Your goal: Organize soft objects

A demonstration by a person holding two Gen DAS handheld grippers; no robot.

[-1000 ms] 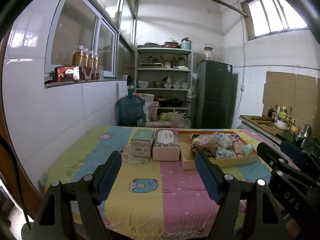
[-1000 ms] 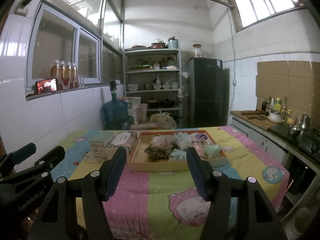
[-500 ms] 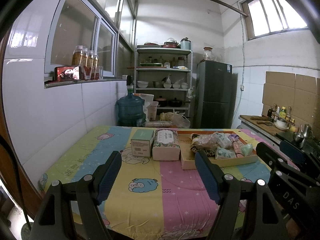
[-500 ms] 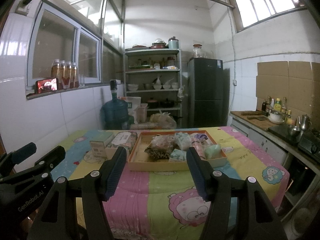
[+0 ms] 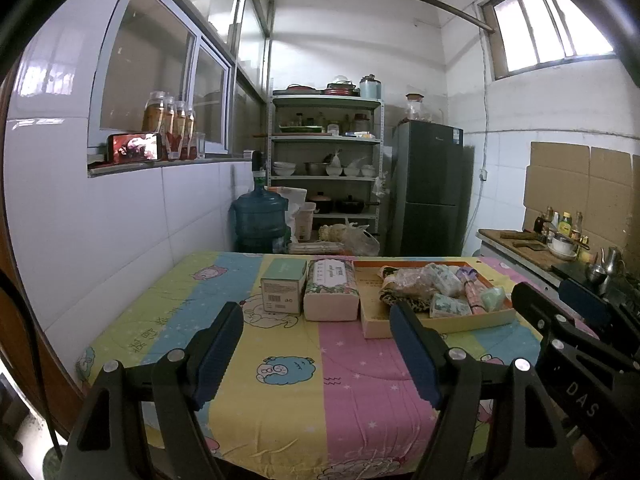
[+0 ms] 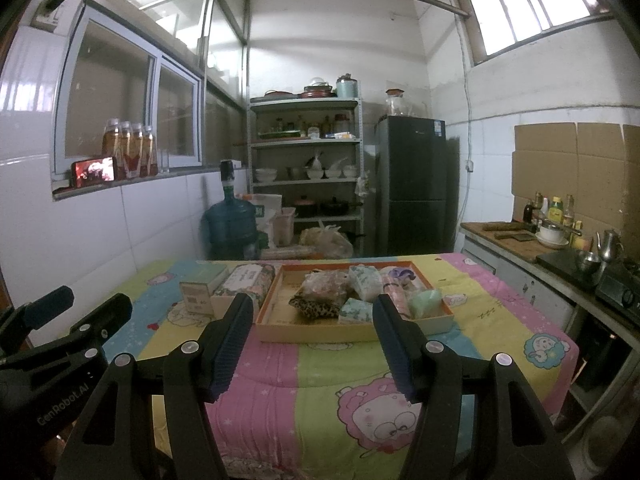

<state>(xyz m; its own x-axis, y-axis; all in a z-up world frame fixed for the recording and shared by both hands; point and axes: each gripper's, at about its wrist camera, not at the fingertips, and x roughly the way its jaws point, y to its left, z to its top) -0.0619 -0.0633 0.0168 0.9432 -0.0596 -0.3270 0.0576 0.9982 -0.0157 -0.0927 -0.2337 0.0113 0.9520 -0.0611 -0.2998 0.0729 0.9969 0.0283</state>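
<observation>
A shallow orange tray (image 5: 472,322) (image 6: 276,300) on the cartoon-print table holds several soft packets: a leopard-print pouch (image 6: 314,307), clear bagged items (image 6: 324,284), tissue packs (image 6: 356,310) and a pale green piece (image 6: 426,302). Left of the tray lie a floral tissue pack (image 5: 330,290) (image 6: 244,280) and a green-topped box (image 5: 282,286) (image 6: 200,294). My left gripper (image 5: 318,346) hovers open over the near table, short of the box and pack. My right gripper (image 6: 314,342) is open too, short of the tray's front edge. Neither holds anything.
The table (image 5: 288,420) abuts a white tiled wall on the left. Behind it stand a water jug (image 5: 260,220), a shelf rack (image 5: 326,168) and a dark fridge (image 5: 430,192). A counter (image 6: 520,246) with bottles and a kettle runs along the right.
</observation>
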